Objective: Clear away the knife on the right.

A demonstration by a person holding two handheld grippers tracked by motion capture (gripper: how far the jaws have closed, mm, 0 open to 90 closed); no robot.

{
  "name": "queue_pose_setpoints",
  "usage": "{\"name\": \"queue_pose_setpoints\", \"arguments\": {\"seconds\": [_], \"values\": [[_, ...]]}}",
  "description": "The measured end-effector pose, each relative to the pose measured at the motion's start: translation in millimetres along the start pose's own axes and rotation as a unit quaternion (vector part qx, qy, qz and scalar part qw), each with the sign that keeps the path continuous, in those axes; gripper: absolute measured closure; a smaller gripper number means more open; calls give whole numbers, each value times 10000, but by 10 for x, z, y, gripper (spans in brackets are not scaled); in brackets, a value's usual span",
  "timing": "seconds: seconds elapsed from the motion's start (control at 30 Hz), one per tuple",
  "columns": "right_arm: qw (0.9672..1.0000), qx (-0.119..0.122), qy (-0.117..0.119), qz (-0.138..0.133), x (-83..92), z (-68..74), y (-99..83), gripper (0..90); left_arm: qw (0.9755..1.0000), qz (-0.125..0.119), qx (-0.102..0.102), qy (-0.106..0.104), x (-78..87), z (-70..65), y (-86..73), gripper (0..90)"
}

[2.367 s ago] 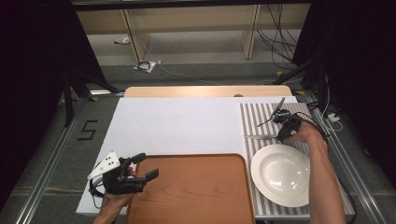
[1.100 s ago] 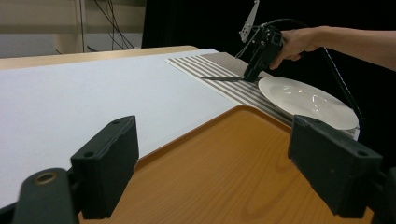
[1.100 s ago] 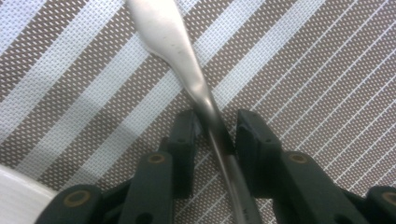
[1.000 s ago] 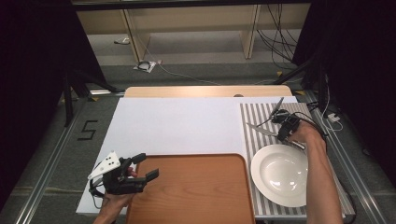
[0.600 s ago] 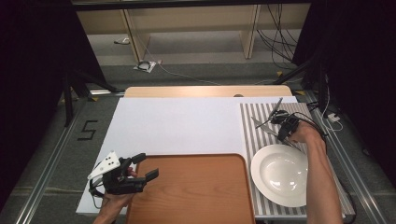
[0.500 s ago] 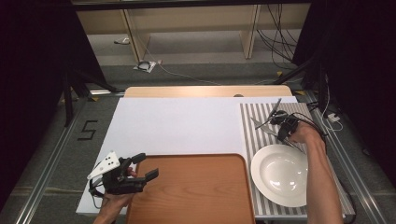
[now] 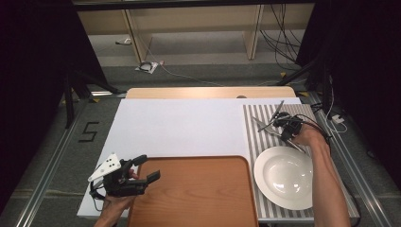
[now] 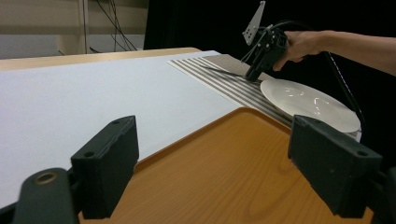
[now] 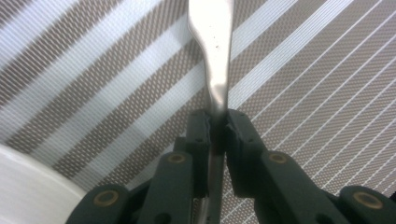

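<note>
Right gripper (image 9: 215, 122): I have its 2 jaws clamped on the narrow neck of a piece of metal cutlery (image 9: 212, 56), the pads pressing it from both sides; the jaws have just been closing on it. From the right gripper view I see a flat, shiny handle that widens away from the jaws, but I cannot tell whether it is a spoon, fork or knife, since its working end is hidden under the gripper. The cutlery lies on the striped placemat (image 9: 299, 70), just beyond the far rim of the white plate (image 9: 28, 186), whose edge shows at the lower left of that view. In the high view the right gripper (image 7: 285, 130) sits over the far part of the striped placemat (image 7: 255, 142) at the table's right side, with the white plate (image 7: 283, 177) nearer to me on the same mat. Left gripper (image 7: 142, 169): jaws spread wide, nothing between them, hovering at the near left corner of the wooden tray (image 7: 194, 194). In the left gripper view I see the 2 black pads (image 8: 109, 163) standing well apart over the wooden tray (image 8: 224, 168), with the white sheet (image 8: 93, 93) covering the table beyond, and the right gripper (image 8: 261, 49) farther off, tilted down at the mat beside the white plate (image 8: 310, 102).
</note>
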State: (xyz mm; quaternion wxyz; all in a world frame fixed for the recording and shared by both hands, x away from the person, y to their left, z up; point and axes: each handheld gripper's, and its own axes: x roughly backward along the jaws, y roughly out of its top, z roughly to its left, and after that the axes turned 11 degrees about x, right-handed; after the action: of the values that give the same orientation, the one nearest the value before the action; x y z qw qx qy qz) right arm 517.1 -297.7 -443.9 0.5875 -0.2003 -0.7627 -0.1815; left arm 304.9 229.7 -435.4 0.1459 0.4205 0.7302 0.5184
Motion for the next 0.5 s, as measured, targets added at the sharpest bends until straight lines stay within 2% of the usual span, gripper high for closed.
{"name": "queue_pose_setpoints", "arguments": {"seconds": [0.17, 0.27, 0.37, 0.5], "values": [[9988, -96, -174, -452, 162, 5, -13, 808, 10000, 21, -16, 12, -9, 1, -2, 162], [9959, -200, -274, -844, 307, 21, -18, 808, 10000, 16, -33, 15, -8, 0, -1, 162], [9903, -328, -361, -1299, 482, 64, -15, 808, 10000, 5, -11, 25, -7, 2, -1, 163], [9825, -415, -489, -1750, 689, 144, 3, 808, 10000, 2, -12, 28, -6, 3, -1, 162]]}}
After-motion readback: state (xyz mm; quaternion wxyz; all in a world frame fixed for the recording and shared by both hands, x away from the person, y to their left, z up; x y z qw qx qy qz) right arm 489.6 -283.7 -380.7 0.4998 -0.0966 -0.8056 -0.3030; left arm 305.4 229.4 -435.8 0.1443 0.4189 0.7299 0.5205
